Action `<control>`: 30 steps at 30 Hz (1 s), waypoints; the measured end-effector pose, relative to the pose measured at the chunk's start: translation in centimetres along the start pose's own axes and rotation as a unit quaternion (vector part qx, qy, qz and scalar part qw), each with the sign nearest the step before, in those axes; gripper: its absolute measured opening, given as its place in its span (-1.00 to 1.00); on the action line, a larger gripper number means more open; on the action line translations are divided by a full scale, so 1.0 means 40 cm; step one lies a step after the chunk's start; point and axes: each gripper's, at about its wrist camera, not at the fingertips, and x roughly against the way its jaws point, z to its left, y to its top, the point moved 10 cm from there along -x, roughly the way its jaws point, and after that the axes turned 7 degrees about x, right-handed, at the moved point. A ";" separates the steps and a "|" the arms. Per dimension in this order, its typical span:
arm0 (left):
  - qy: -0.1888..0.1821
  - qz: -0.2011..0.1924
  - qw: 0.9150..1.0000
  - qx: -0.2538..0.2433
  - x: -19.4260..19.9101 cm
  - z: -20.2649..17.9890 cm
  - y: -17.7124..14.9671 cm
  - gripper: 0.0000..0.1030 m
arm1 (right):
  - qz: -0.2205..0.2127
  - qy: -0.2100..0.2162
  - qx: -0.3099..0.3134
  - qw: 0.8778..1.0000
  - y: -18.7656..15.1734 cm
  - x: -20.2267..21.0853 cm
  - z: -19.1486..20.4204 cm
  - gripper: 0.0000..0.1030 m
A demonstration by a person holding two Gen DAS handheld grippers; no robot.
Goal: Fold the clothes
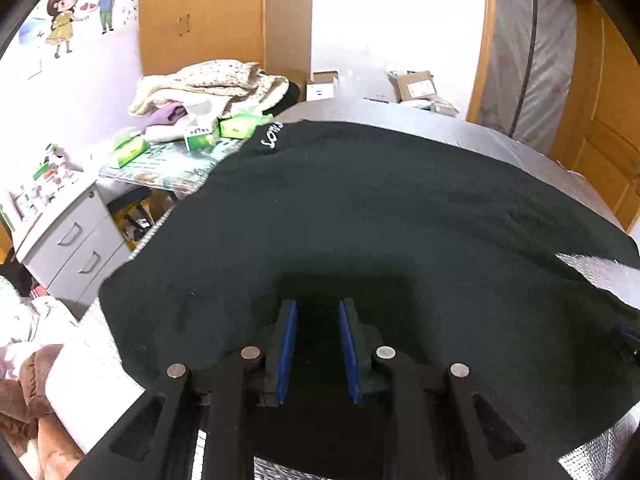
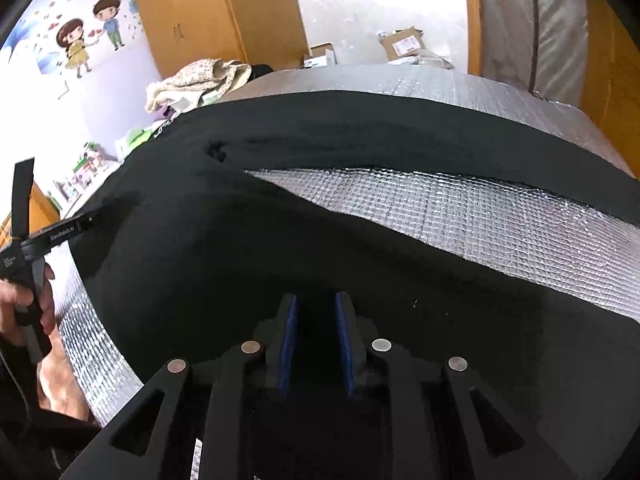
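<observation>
Left gripper (image 1: pixel 318 312): blue pads narrowly apart over black garment (image 1: pixel 360 208), nothing visibly clamped. Right gripper (image 2: pixel 316 308): likewise parted, grip unclear. Quilted silver mat (image 2: pixel 480 216) beneath.

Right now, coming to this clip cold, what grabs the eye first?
A large black cloth garment spread across the silver quilted foil-covered table, filling the middle of both views. Beyond its far left corner sits a cream knitted blanket heap above green tissue boxes.
</observation>
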 end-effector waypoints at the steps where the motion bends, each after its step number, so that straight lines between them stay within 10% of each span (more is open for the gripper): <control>1: 0.003 -0.003 1.000 0.001 0.000 0.007 0.005 -0.55 | -0.004 0.000 -0.001 1.000 0.007 0.000 0.003 -0.59; 20: 0.030 -0.001 0.999 -0.013 -0.032 0.054 -0.003 -0.55 | -0.037 -0.092 -0.198 0.975 -0.017 0.057 -0.297 -0.87; 30: -0.068 0.006 0.997 -0.023 0.026 -0.107 0.014 -0.55 | -0.039 -0.032 -0.096 0.994 0.050 0.024 -0.107 -0.80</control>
